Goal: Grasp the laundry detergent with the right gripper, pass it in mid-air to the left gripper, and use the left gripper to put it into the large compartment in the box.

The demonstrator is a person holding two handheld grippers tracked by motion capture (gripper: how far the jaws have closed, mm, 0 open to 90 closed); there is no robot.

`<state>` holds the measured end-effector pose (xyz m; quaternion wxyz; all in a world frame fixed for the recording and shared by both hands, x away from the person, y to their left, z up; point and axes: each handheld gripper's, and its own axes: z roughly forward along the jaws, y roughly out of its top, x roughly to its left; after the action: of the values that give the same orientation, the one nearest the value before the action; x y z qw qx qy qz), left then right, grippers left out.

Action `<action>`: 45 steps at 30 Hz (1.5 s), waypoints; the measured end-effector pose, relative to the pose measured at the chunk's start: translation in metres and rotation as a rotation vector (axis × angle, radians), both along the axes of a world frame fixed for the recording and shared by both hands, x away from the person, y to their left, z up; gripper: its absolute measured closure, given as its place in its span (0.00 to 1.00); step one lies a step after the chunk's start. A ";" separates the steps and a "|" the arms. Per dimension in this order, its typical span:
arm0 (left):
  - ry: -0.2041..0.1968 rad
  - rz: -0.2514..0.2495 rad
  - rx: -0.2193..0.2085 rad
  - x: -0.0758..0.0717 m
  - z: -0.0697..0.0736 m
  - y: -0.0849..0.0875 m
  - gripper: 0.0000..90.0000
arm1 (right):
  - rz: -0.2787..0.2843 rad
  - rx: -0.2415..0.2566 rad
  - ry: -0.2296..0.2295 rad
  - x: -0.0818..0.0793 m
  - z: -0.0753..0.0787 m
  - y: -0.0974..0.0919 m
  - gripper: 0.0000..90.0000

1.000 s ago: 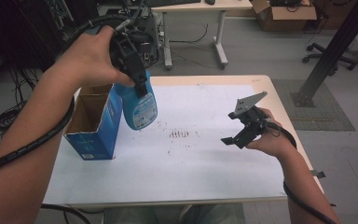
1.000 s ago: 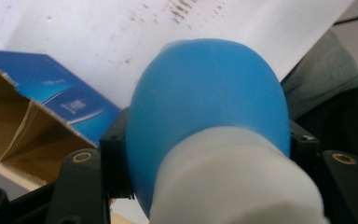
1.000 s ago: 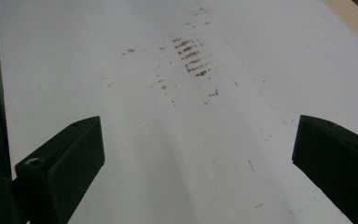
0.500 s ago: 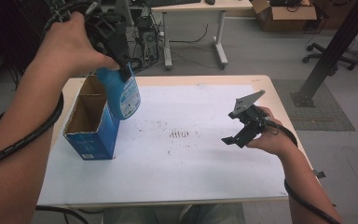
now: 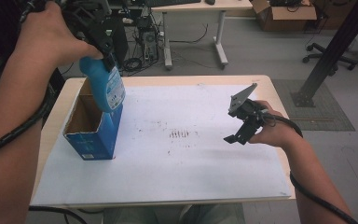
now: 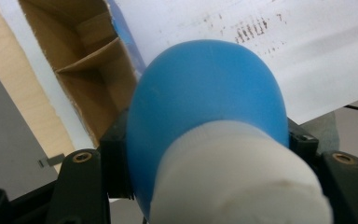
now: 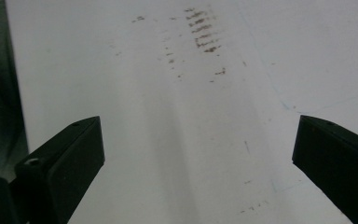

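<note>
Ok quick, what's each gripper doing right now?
Left gripper: shut on the blue bottle, above the blue box.
Right gripper: open, holding nothing, over the white sheet.

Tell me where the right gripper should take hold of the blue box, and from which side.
Grip the blue box by its near long wall, close to the open rim, coming down from above with the right gripper. The top is open and the cardboard walls are thin, so one jaw can probably slip inside; the blue bottle in the left gripper hangs over the far end.
</note>
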<state>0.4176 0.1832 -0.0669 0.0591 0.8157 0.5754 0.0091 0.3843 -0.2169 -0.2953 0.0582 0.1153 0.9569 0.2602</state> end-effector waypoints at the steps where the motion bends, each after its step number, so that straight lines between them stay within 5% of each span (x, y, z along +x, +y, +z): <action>1: 0.000 0.008 -0.003 0.000 0.000 0.001 0.42 | 0.010 -0.013 0.007 -0.001 0.002 0.002 0.02; 18: 0.024 0.148 -0.002 0.006 0.004 0.038 0.42 | 0.072 -0.179 0.083 -0.003 0.020 0.013 0.02; 28: 0.071 0.215 -0.011 0.012 -0.008 0.062 0.42 | 0.092 -0.268 0.110 -0.002 0.018 0.019 0.02; 45: 0.100 0.262 -0.011 0.017 -0.032 0.079 0.42 | 0.094 -0.280 0.124 -0.003 0.017 0.019 0.02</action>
<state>0.4349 0.2618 -0.0987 0.0332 0.7328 0.6791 -0.0270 0.3810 -0.1982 -0.2780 0.0021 0.0767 0.9899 0.1189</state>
